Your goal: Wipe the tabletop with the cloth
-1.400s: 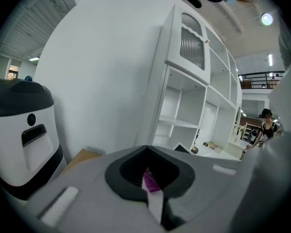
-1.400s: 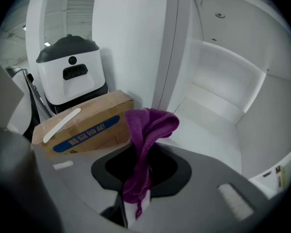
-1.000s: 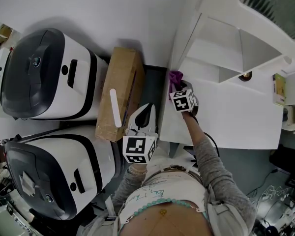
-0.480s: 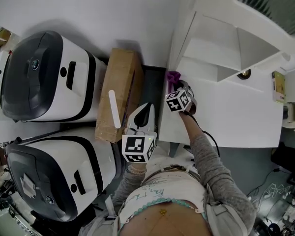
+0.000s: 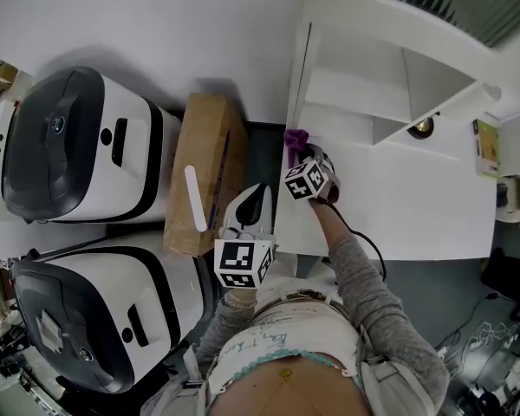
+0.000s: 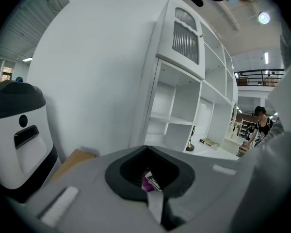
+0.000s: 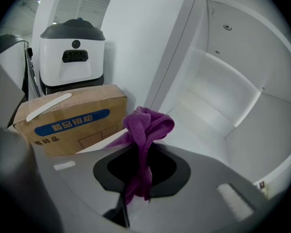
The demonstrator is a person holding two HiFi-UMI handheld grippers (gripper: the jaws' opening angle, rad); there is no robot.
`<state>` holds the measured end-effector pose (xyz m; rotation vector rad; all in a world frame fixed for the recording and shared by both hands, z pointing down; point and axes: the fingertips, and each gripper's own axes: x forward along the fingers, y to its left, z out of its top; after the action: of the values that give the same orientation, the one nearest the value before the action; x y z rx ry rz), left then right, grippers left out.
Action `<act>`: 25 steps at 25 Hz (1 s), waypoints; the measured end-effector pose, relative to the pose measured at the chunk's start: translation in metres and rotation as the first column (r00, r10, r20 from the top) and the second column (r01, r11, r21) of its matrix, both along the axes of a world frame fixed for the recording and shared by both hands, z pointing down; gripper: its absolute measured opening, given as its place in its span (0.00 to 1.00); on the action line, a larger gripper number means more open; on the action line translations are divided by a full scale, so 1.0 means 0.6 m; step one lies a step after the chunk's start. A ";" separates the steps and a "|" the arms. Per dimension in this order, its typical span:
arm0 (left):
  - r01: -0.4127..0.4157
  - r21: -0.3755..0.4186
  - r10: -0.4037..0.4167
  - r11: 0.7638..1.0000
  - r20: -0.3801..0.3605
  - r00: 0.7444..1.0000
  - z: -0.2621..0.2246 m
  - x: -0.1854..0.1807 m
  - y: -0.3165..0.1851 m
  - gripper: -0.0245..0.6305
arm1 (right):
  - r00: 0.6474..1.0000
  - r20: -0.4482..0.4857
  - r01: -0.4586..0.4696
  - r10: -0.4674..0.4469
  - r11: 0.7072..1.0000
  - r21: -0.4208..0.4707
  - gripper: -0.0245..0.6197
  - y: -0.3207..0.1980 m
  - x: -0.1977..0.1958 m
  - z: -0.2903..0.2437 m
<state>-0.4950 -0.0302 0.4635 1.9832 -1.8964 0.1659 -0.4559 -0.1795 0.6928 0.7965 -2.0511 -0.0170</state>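
Note:
My right gripper (image 5: 300, 156) is shut on a purple cloth (image 7: 146, 130), bunched up beyond its jaws. In the head view the cloth (image 5: 295, 139) sits at the left edge of the white tabletop (image 5: 416, 206), by the foot of the white shelf unit (image 5: 373, 85). My left gripper (image 5: 253, 204) hangs lower, beside the tabletop's front left corner, away from the cloth. In the left gripper view its jaws (image 6: 150, 183) are together with nothing between them; the purple cloth (image 6: 147, 182) shows small past them.
A brown cardboard box (image 5: 199, 172) with a white strip lies left of the table; it also shows as the box (image 7: 70, 120) with a blue label. Two large white and black machines (image 5: 78, 146) (image 5: 95, 310) stand further left. A small trophy (image 5: 420, 128) stands on the tabletop.
My right gripper has slid the cloth leftward and slightly away along the tabletop, toward its left edge. The left gripper has stayed where it was.

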 end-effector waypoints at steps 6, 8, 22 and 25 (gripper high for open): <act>-0.005 -0.016 0.005 1.000 -0.005 1.000 0.009 0.033 -0.011 0.04 | 1.000 -0.002 0.015 -0.015 1.000 -0.003 0.15 -0.002 0.020 0.002; -0.013 -0.021 0.013 1.000 -0.008 1.000 0.011 0.045 -0.017 0.04 | 1.000 0.002 0.021 -0.021 1.000 -0.005 0.15 -0.004 0.027 0.001; -0.052 -0.040 0.052 0.998 -0.004 0.999 0.017 0.128 -0.049 0.04 | 0.999 -0.004 0.053 -0.053 0.999 -0.008 0.15 -0.020 0.078 0.002; -0.062 -0.041 0.062 0.997 -0.001 0.998 0.017 0.142 -0.052 0.04 | 0.999 -0.005 0.054 -0.054 0.998 -0.013 0.15 -0.022 0.088 0.004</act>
<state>-0.4100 -0.0616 0.4737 2.0159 -1.8177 0.2207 -0.4034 -0.1927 0.6950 0.7321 -2.0653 -0.0366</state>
